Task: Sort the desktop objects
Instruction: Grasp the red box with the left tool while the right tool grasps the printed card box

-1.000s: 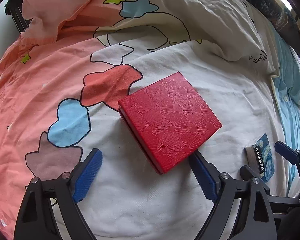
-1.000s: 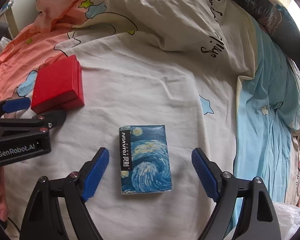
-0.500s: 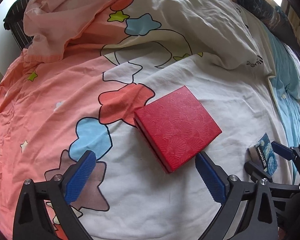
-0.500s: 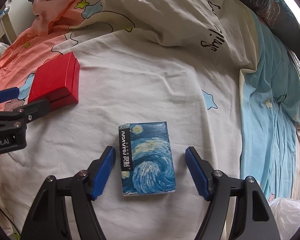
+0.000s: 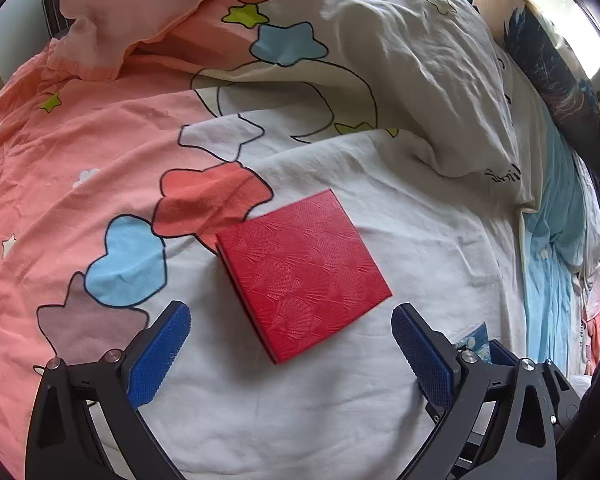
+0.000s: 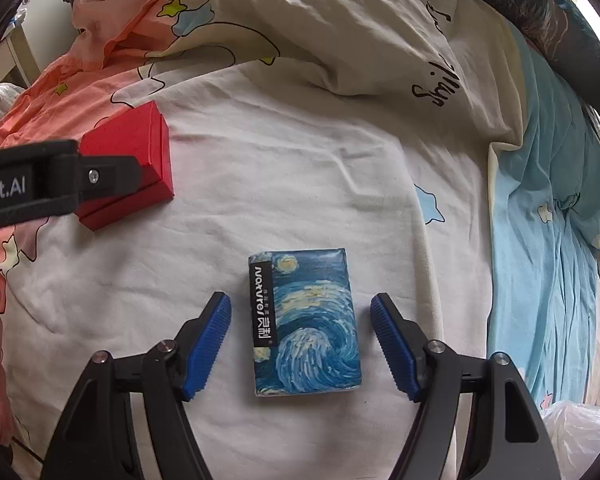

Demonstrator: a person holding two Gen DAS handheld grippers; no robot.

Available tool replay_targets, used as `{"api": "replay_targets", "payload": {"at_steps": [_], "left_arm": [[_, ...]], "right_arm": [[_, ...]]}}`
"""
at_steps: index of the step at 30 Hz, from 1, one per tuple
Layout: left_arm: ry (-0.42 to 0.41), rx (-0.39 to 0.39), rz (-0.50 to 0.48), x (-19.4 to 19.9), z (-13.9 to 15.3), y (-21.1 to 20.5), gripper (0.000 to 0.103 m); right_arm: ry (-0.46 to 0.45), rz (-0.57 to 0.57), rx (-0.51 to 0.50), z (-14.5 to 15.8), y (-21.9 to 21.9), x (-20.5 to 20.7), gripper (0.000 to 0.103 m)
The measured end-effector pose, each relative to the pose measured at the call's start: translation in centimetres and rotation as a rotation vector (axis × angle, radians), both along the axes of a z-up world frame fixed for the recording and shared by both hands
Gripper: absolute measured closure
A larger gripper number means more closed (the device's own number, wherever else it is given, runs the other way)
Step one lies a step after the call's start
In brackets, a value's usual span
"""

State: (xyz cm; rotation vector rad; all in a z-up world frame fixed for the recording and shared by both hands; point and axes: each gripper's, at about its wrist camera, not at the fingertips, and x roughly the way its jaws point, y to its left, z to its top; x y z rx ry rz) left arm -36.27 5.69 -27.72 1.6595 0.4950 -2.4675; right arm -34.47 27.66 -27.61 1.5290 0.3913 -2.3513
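The left tool (image 5: 290, 354) is spread wide and grasps nothing; its two blue pads sit low over the bedsheet (image 5: 340, 420), one on each side of the near corner of a red box (image 5: 304, 280). The pads stand apart from the box, not touching it. The box is flat and square, with a fan pattern pressed into its lid, and it lies turned at an angle on the white part of the sheet, its far corner beside a red blob (image 5: 212, 196) printed on the cloth. A blue heart shape (image 5: 128, 264) is printed to the left of it.

The right tool (image 6: 300, 340) is also released, its pads open to either side of a small blue box (image 6: 306, 324) with a swirling painted sky on its face and a black strip of lettering along its left edge. The blue box lies flat on the sheet between the pads, with a gap on both sides. In this view the red box (image 6: 156, 140) lies well off to the upper left, partly behind the black arm of the left tool (image 6: 60, 184).

Farther out, a crumpled cream quilt (image 6: 340, 32) with black handwriting on it is heaped across the bed, a light blue sheet (image 6: 548, 248) runs down the right side, and a clear plastic bag (image 6: 580, 436) shows at the lower right corner.
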Motion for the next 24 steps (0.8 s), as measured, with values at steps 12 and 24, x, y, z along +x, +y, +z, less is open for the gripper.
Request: {"api": "replay_targets", "payload": {"at_steps": [12,24], "left_arm": [[-0.02,0.035,0.077,-2.5,-2.3,-0.9,0.0],[-0.021,0.045,0.109,-1.4,-3.6,-2.0,0.021]], "right_arm": [[0.009,0.005,-0.012,-0.2,1.3,-0.8,0.034],[0.029,-0.014,-0.032,-0.5,2.2,-1.7,0.034]]}}
